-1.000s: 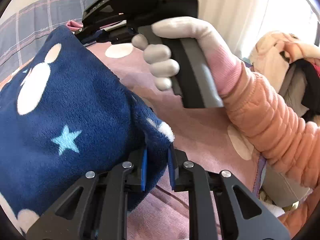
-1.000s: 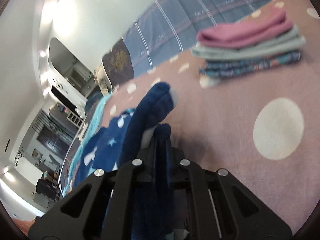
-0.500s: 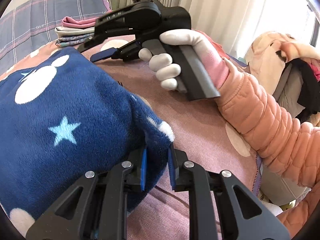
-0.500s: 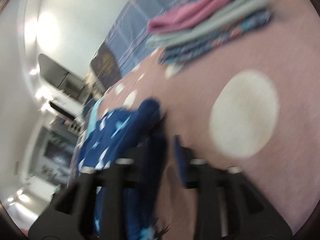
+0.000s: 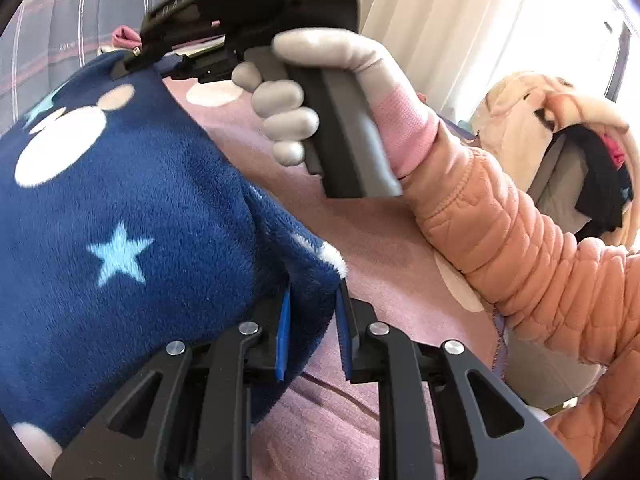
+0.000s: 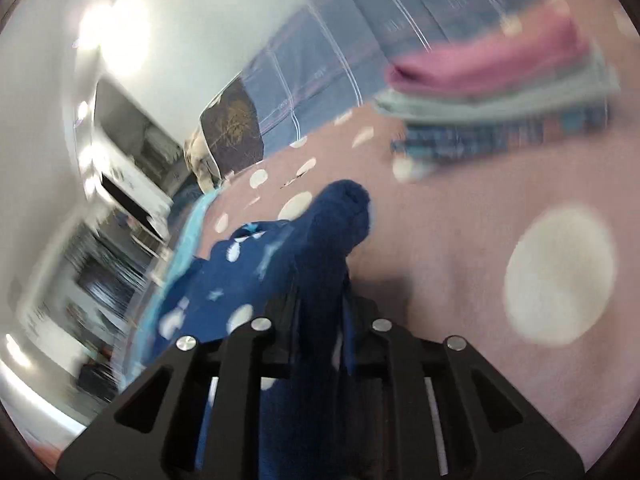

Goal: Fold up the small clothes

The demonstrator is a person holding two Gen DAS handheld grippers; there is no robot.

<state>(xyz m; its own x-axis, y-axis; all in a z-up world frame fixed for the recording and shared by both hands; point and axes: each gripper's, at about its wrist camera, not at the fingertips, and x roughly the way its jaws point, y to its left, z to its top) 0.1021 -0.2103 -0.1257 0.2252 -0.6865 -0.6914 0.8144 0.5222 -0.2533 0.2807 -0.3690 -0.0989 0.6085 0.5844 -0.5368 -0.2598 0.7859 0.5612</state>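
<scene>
Back on the navy fleece (image 6: 312, 248) edge, right tool (image 6: 320, 300) closing; left tool (image 5: 312, 308) grips corner.

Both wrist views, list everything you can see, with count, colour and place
fleece garment: one, navy with white spots and pale stars, on the bed, gripped at two edges
bedspread: one, pink with cream dots, underneath
folded clothes: one stack, pink, grey, patterned blue, far on the bed
checked bedding: one, blue, behind the stack
plush toy: one, cream, right
curtain: white, behind
sleeve: one, orange quilted
hand: one, gloved grey, holding the right gripper
left gripper: shut on fleece garment
right gripper: closing on fleece garment
</scene>
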